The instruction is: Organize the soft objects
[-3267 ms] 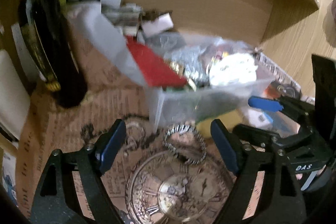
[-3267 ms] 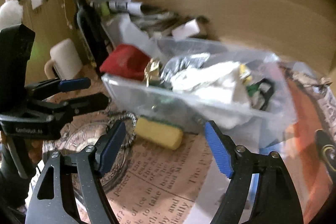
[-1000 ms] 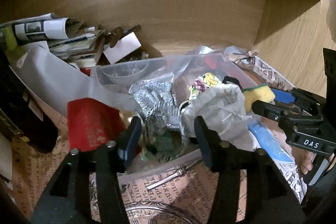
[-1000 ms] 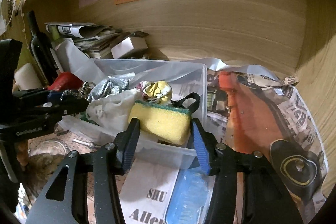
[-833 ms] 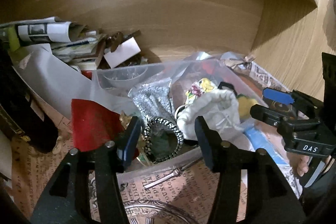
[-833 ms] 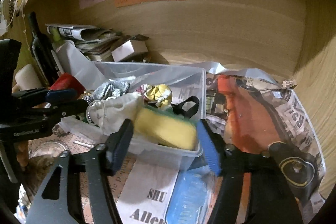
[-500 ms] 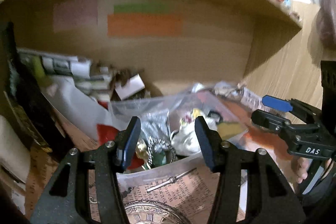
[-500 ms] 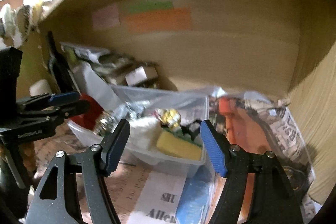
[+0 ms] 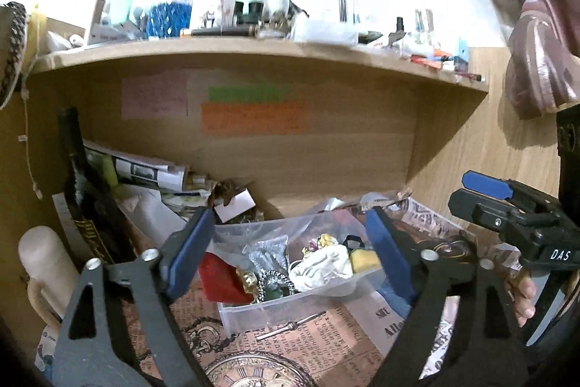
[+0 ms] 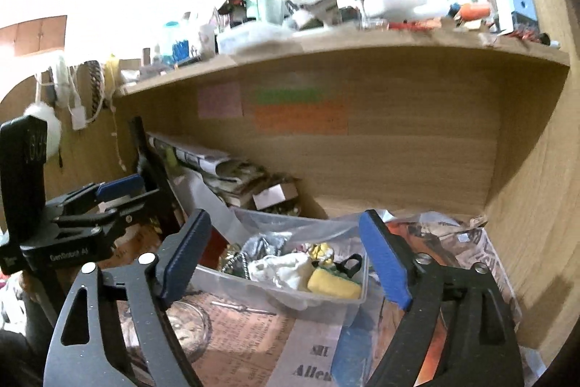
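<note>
Left to right, a dark bottle (image 9: pixel 78 169) and a clear bin (image 9: pixel 290 303) stand on the newspaper-covered desk; the left gripper (image 9: pixel 290 252) and right gripper (image 10: pixel 286 256) both hang spread wide and empty. The left view alone shows the red item (image 9: pixel 217 278) in the bin's left end. The white cloth (image 10: pixel 279 269) and yellow sponge (image 10: pixel 331 281) lie inside, the other contents too tangled to identify.

Looks like a home: wooden desk (image 9: pixel 326 202) under a shelf (image 9: pixel 253 49) crowded with bottles (image 9: pixel 232 6), sticky notes (image 9: pixel 250 118) on the back panel, stacked papers (image 9: pixel 145 169).
</note>
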`<state>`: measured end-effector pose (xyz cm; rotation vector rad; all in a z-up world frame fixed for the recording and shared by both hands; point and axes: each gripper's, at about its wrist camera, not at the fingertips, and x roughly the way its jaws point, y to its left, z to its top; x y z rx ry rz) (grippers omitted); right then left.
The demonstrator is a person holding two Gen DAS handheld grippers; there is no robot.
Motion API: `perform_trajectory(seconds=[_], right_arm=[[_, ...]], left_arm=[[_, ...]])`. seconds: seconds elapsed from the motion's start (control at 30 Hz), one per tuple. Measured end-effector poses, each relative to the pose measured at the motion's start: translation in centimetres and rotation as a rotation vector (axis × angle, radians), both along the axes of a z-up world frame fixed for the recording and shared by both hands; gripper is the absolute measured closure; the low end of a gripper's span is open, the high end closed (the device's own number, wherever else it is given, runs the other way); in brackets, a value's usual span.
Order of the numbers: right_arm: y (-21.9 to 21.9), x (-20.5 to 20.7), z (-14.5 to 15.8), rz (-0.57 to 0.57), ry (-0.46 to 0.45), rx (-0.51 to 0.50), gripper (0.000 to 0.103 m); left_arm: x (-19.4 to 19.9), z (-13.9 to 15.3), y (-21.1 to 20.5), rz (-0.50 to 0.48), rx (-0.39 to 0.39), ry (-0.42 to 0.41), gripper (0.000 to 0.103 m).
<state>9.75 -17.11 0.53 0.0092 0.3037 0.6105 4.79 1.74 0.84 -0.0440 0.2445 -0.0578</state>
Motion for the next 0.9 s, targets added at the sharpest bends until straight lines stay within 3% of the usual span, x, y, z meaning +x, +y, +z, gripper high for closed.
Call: perform_trajectory(seconds=[0.1, 0.23, 0.9], right_arm=[[-0.2, -0.7, 0.2, -0.010, -0.018, 0.007, 0.014], [-0.5, -1.6, 0.4, -0.025, -0.039, 0.023, 0.000], [-0.8, -2.4, 0.3, -0.027, -0.032, 0.049, 0.000]], left_arm=[[-0.9, 0.4, -0.1, 0.006, 0.003, -0.024, 0.004], [-1.8, 0.7, -0.7, 0.009, 0.008, -0.038, 0.001], [-2.3, 0.6, -0.9, 0.025, -0.002, -0.039, 0.000]])
